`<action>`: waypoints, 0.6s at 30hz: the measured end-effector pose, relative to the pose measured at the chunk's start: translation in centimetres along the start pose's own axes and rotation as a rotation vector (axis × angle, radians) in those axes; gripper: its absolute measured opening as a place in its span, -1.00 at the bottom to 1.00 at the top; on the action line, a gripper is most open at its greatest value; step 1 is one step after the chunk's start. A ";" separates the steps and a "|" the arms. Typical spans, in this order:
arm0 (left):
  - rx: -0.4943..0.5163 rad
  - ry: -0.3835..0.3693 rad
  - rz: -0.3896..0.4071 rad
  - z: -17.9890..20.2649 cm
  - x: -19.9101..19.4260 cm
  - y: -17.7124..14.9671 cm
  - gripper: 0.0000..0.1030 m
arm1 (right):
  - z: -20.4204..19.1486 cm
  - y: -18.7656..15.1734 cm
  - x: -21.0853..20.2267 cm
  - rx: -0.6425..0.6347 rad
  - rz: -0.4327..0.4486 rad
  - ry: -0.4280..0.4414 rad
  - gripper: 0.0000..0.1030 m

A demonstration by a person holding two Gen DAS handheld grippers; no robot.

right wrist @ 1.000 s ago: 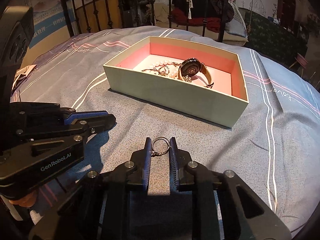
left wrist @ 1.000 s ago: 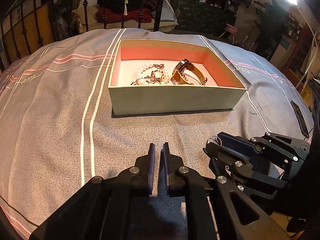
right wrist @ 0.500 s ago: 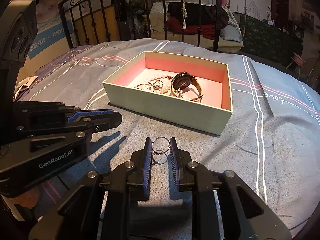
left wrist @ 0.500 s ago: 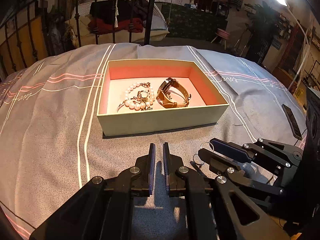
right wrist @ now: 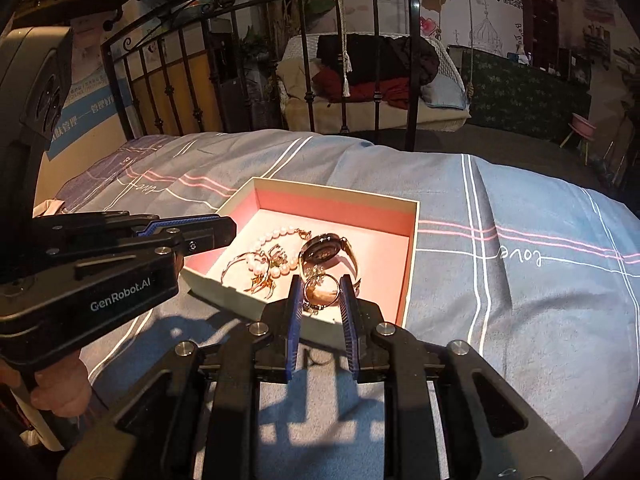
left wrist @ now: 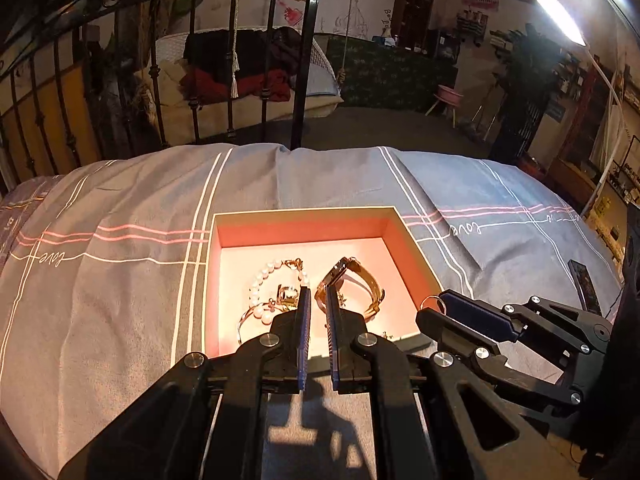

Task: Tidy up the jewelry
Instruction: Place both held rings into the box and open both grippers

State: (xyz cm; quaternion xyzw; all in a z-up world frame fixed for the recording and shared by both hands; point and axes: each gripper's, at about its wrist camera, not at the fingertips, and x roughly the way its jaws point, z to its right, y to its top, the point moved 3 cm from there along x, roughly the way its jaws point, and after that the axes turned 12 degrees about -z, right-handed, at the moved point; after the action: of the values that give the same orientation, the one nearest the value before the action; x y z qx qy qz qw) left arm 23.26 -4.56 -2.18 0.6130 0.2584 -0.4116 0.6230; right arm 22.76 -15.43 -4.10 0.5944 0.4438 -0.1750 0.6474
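An open box (left wrist: 304, 211) (right wrist: 336, 188) with pink inner walls lies on the bedspread. It holds a pearl bracelet (left wrist: 260, 280) (right wrist: 276, 236), a gold watch (left wrist: 352, 280) (right wrist: 324, 250) and a small gold piece (left wrist: 287, 292). My right gripper (right wrist: 321, 284) is shut on a thin ring (right wrist: 321, 291) and hovers over the box's near wall. The left wrist view shows that ring (left wrist: 431, 302) at the right gripper's (left wrist: 433, 305) tips, beside the box's right corner. My left gripper (left wrist: 315, 292) is shut with nothing in it, hanging above the box's near side.
The striped grey-blue bedspread (left wrist: 120, 280) spreads around the box. A black iron bed frame (left wrist: 300, 60) stands behind it. A dark flat device (left wrist: 582, 280) lies on the bed at far right. A hand (right wrist: 60, 392) holds the left gripper's handle.
Both grippers have risen and come forward from the bare bedspread to over the box's near wall. The ring stays clamped in the right one; the left stays shut.
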 end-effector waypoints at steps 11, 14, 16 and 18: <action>0.003 0.016 -0.034 0.0 3.1 2.5 -0.85 | 0.5 3.3 3.3 -0.011 -0.035 -0.011 -0.62; -0.004 0.021 -0.046 -0.3 3.7 2.6 -0.86 | 0.6 3.2 4.0 -0.013 -0.048 -0.012 -0.62; -0.006 0.018 -0.057 -0.4 4.1 2.7 -0.86 | 0.7 3.2 4.4 -0.011 -0.054 -0.012 -0.62; -0.013 0.019 -0.065 -0.6 4.5 2.9 -0.86 | 0.8 3.1 4.7 -0.008 -0.060 -0.011 -0.62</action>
State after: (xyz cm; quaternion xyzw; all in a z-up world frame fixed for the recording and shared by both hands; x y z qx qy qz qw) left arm 28.15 -5.10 -4.41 0.6041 0.2866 -0.4243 0.6106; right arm 27.90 -14.02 -5.96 0.5770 0.4588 -0.1958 0.6467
